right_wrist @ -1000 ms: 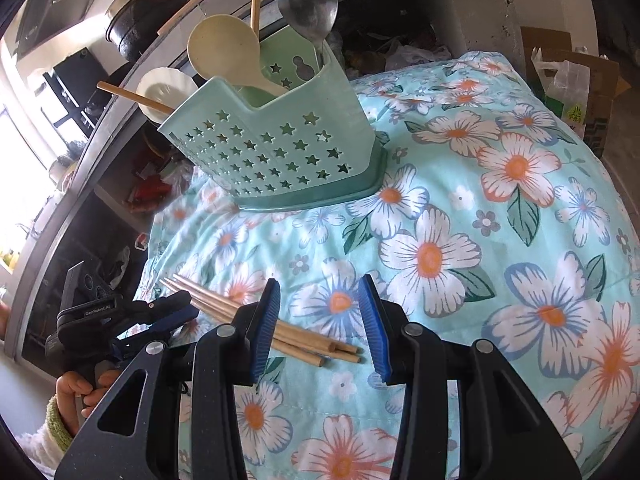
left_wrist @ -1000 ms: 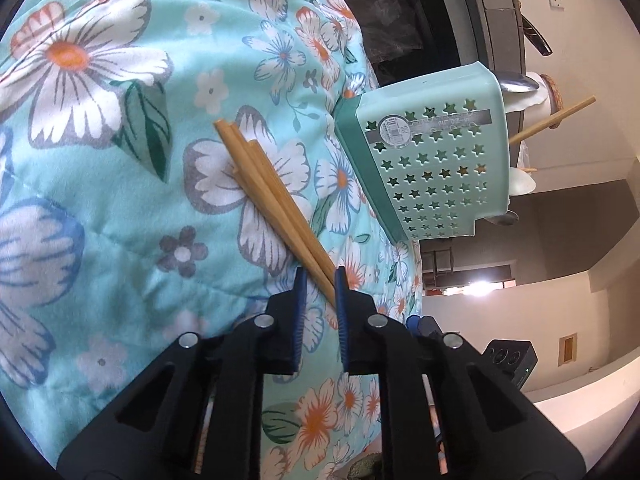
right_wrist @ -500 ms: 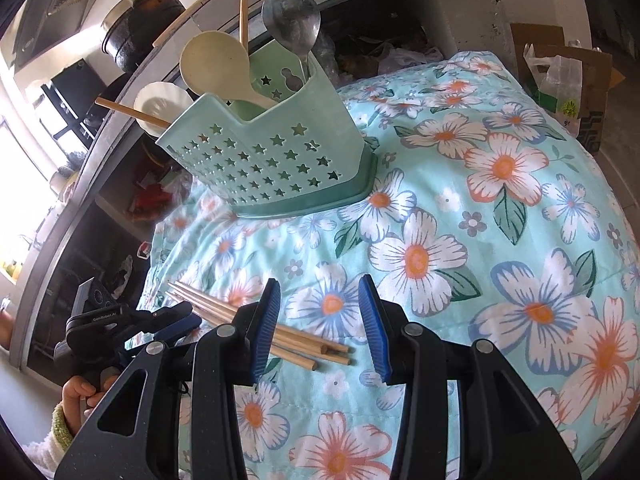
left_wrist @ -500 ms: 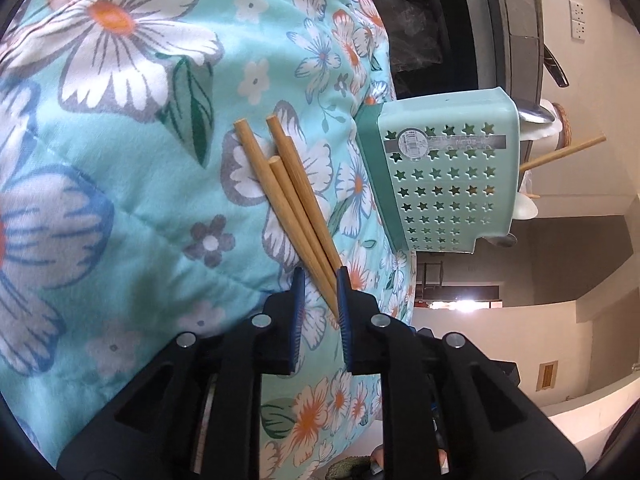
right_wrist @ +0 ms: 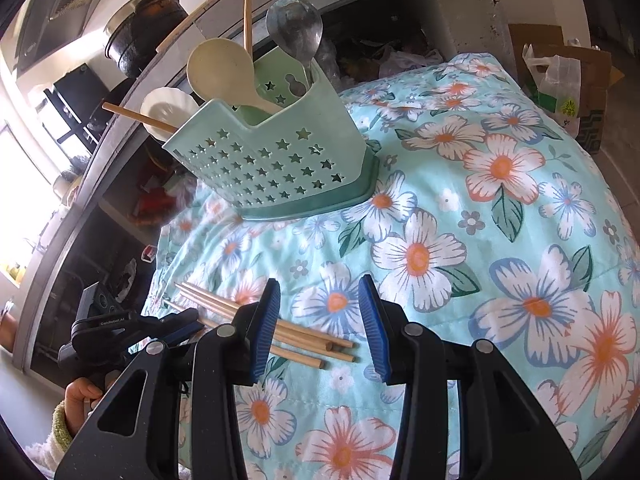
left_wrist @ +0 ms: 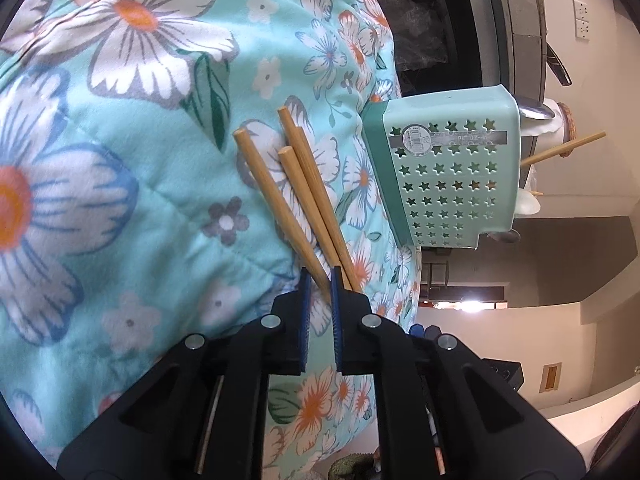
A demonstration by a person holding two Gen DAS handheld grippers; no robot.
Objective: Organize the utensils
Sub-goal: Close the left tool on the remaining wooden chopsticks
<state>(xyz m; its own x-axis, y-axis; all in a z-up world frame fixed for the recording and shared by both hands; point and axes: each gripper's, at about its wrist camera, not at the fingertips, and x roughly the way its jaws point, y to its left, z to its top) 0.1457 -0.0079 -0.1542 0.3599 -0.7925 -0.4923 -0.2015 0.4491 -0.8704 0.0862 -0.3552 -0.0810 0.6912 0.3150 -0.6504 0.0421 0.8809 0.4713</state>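
The left gripper (left_wrist: pixel 319 280) has just been closing and now pinches the near end of one wooden chopstick, while the three chopsticks (left_wrist: pixel 298 196), bunched tightly a second ago, fan apart at their far ends on the floral cloth (left_wrist: pixel 120 160). The right gripper (right_wrist: pixel 318 300) hangs half-open and empty above their other ends, unmoved. Beyond them the mint star-holed utensil holder (right_wrist: pixel 276 168) stands holding spoons and a chopstick.
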